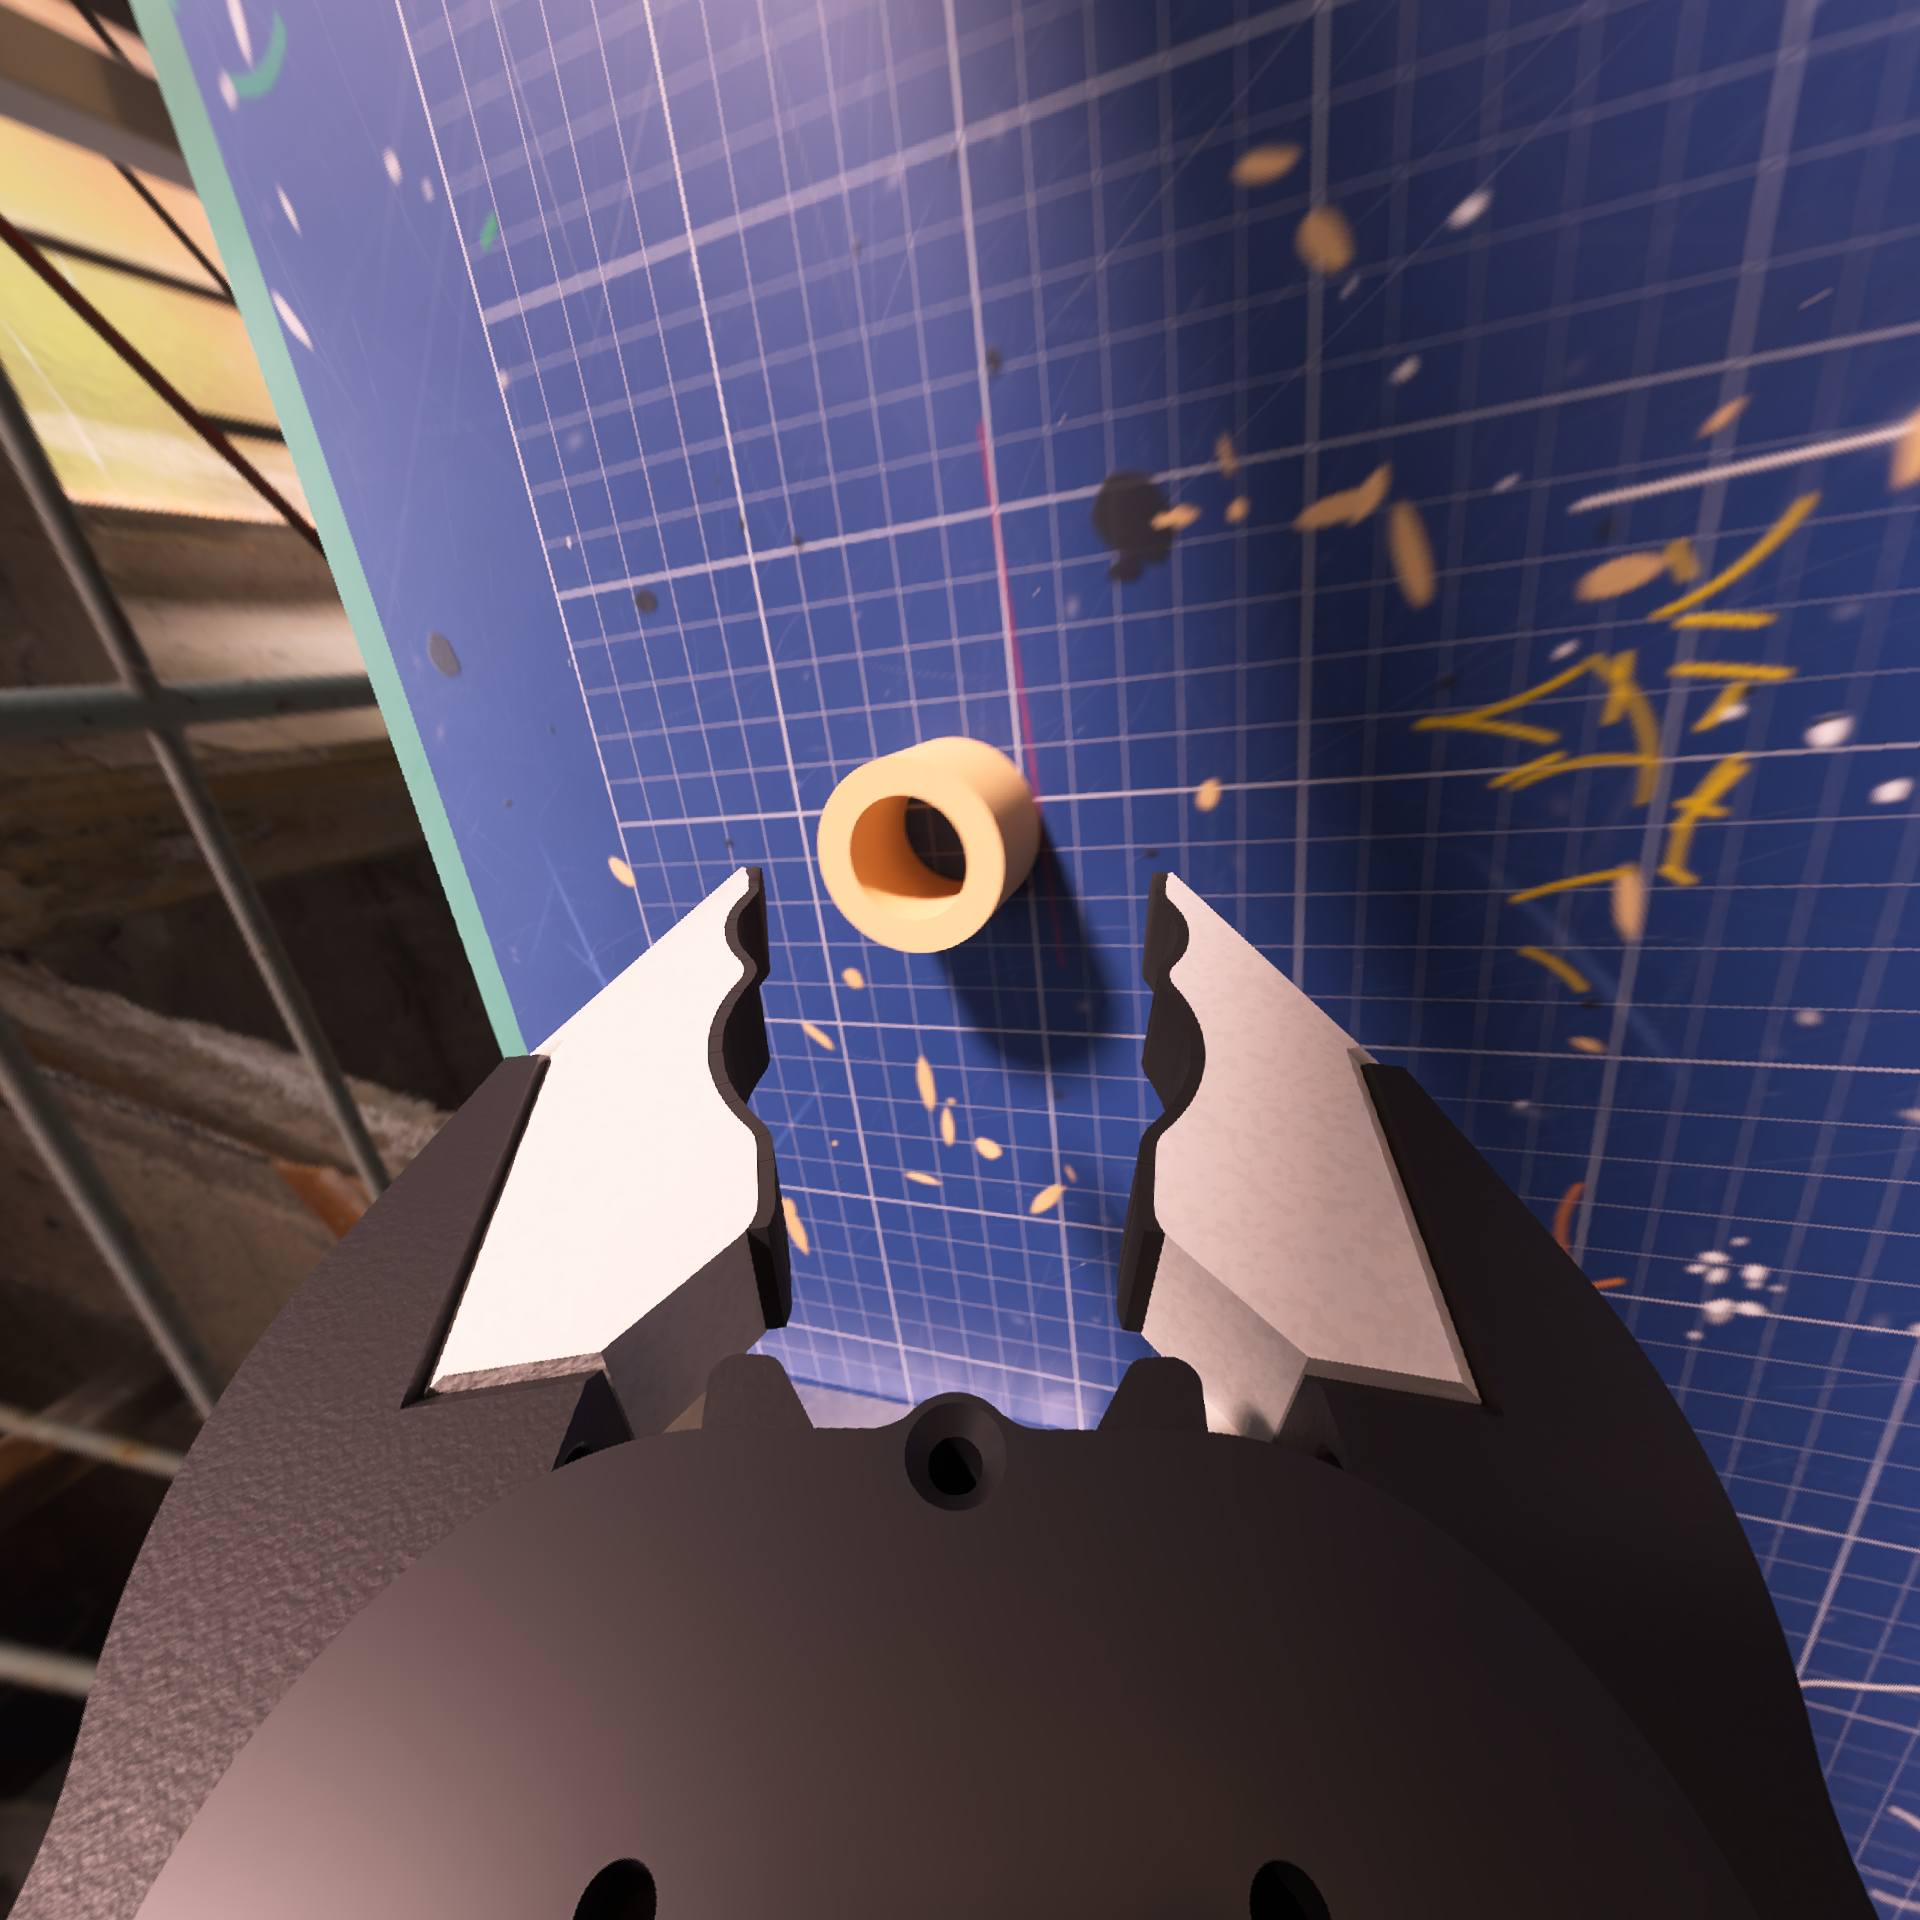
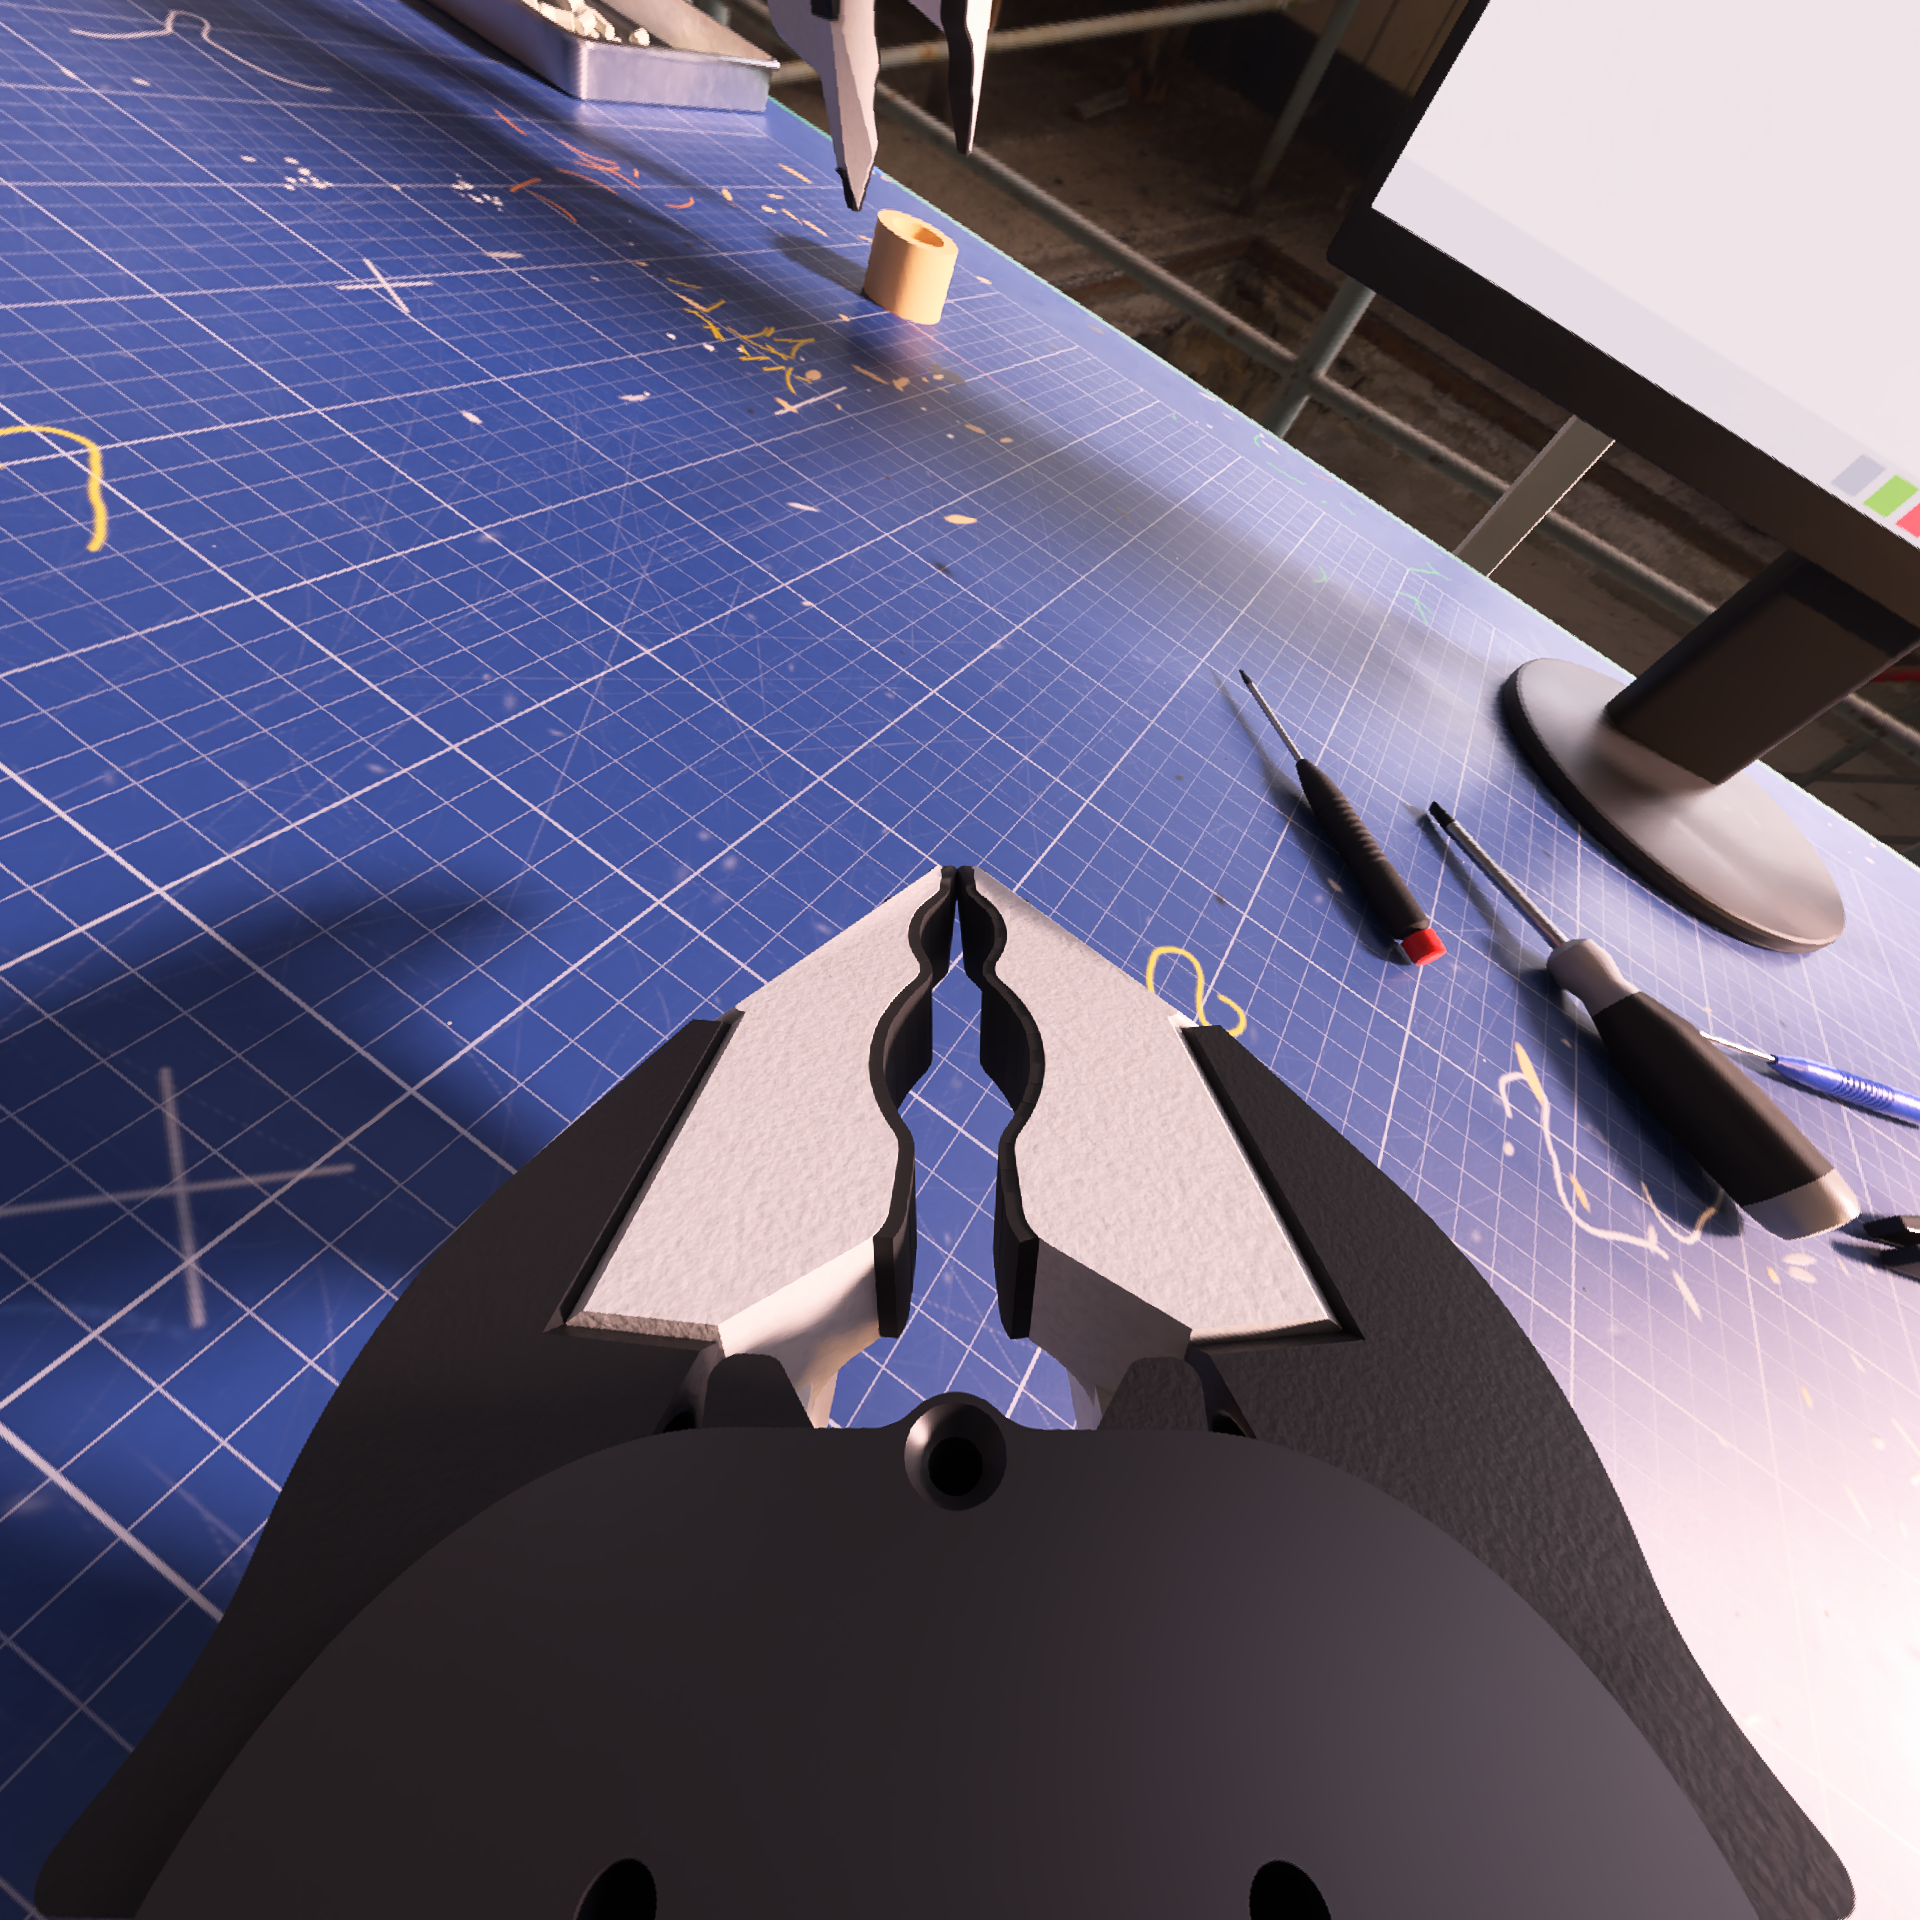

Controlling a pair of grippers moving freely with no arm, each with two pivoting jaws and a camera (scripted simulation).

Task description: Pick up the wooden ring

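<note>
The wooden ring [image 1: 925, 844] is a short pale tube standing on end on the blue grid mat [image 1: 1351, 935], near the mat's edge. My left gripper [image 1: 958, 875] is open and empty, pointing down at the ring from above, with the ring just past the gap between its fingertips. In the right wrist view the ring [image 2: 911, 265] stands far off and the left gripper [image 2: 912, 175] hangs just above it, not touching. My right gripper [image 2: 958, 871] is shut and empty, low over the mat and far from the ring.
Two screwdrivers [image 2: 1351, 831] [image 2: 1662, 1049] and a blue pen [image 2: 1839, 1086] lie on the mat at the right. A monitor stand [image 2: 1673, 800] rises behind them. A metal tray [image 2: 644, 62] sits at the far end. The mat's edge [image 1: 343, 551] drops off left of the ring.
</note>
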